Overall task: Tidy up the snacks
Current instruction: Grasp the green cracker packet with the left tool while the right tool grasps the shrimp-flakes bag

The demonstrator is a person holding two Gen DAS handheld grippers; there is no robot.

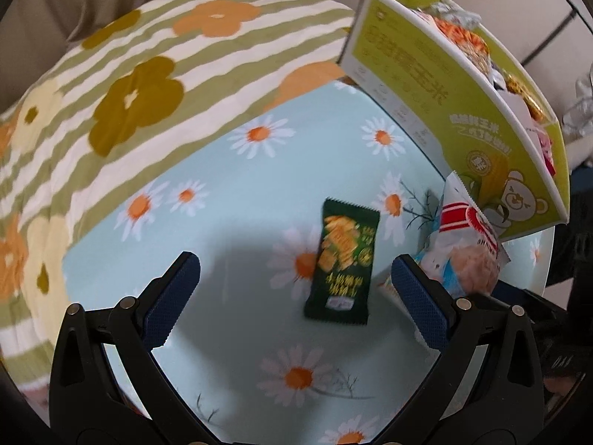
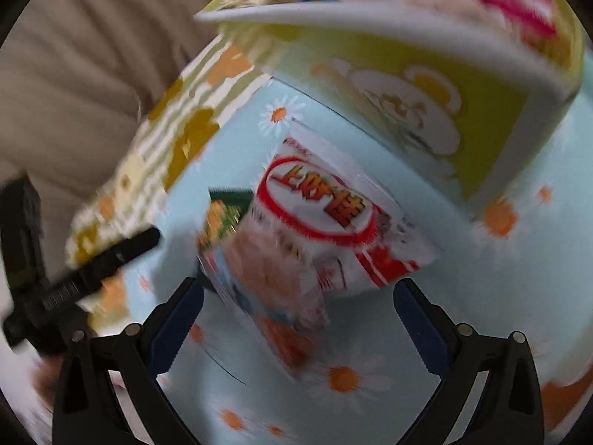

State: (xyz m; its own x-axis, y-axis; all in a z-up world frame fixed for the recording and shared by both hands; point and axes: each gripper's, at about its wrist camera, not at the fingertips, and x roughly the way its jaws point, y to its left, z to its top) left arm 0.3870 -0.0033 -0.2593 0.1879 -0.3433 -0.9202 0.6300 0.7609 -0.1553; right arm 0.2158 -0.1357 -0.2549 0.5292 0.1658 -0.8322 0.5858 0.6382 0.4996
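A dark green snack packet [image 1: 343, 265] lies flat on the daisy-print tablecloth [image 1: 241, 170], just ahead of my open left gripper [image 1: 294, 278] and nearer its right finger. A white-and-red snack bag [image 1: 469, 244] leans beside a yellow-green box [image 1: 437, 92] filled with several snacks. In the blurred right wrist view, that white-and-red bag [image 2: 318, 230] lies ahead of my open right gripper [image 2: 298, 307], with the green packet [image 2: 222, 215] partly hidden behind it and the box [image 2: 426, 111] beyond. Nothing sits between either pair of fingers.
A striped floral quilt [image 1: 129, 104] bunches along the left and far side of the cloth. A beige curtain [image 2: 81, 59] hangs behind. The other gripper's black body [image 2: 74, 278] shows at the left of the right wrist view. Glassware [image 1: 580, 111] stands far right.
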